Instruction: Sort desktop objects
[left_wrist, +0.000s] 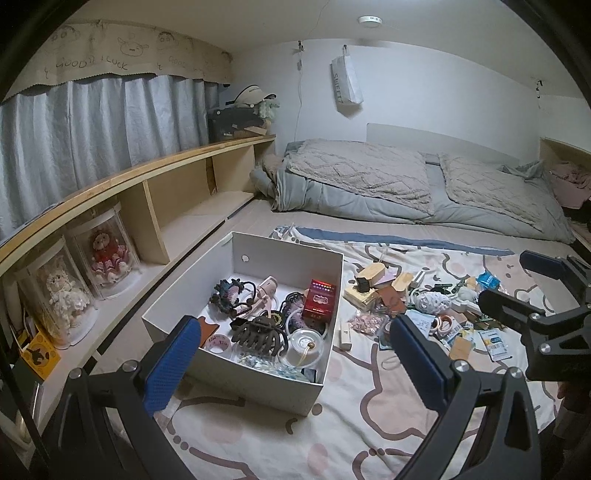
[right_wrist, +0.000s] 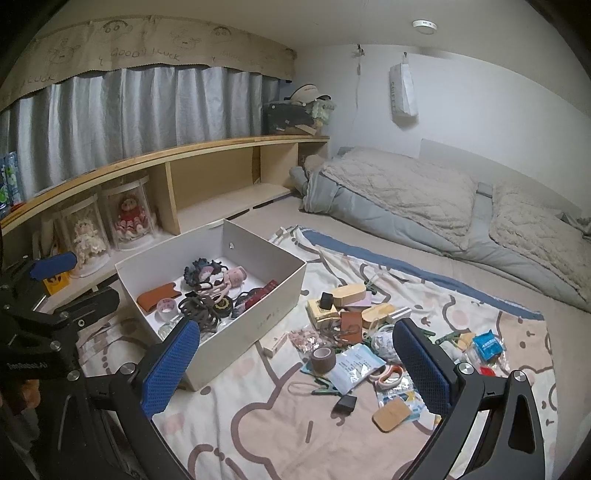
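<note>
A white cardboard box (left_wrist: 314, 397) (right_wrist: 243, 332) sits on a patterned cloth and holds a brown claw clip (left_wrist: 258, 334), a red packet (left_wrist: 319, 302), hair ties and tape rolls. To its right lies a pile of small items (left_wrist: 424, 310) (right_wrist: 354, 332): wooden blocks, tape rolls, packets, green clips. My left gripper (left_wrist: 295, 354) hovers open over the box's near end, nothing between its blue pads. My right gripper (right_wrist: 299, 362) hangs open above the pile's near side, empty, and shows at the right edge of the left wrist view (left_wrist: 517, 291).
A wooden shelf (left_wrist: 155, 206) with two dolls in clear cases (left_wrist: 103, 254) runs along the left. Folded grey bedding (left_wrist: 406, 184) lies at the back. A white bag (left_wrist: 345, 79) hangs on the wall. A brown tape roll (right_wrist: 323, 358) and a wooden tag (right_wrist: 392, 411) lie nearest me.
</note>
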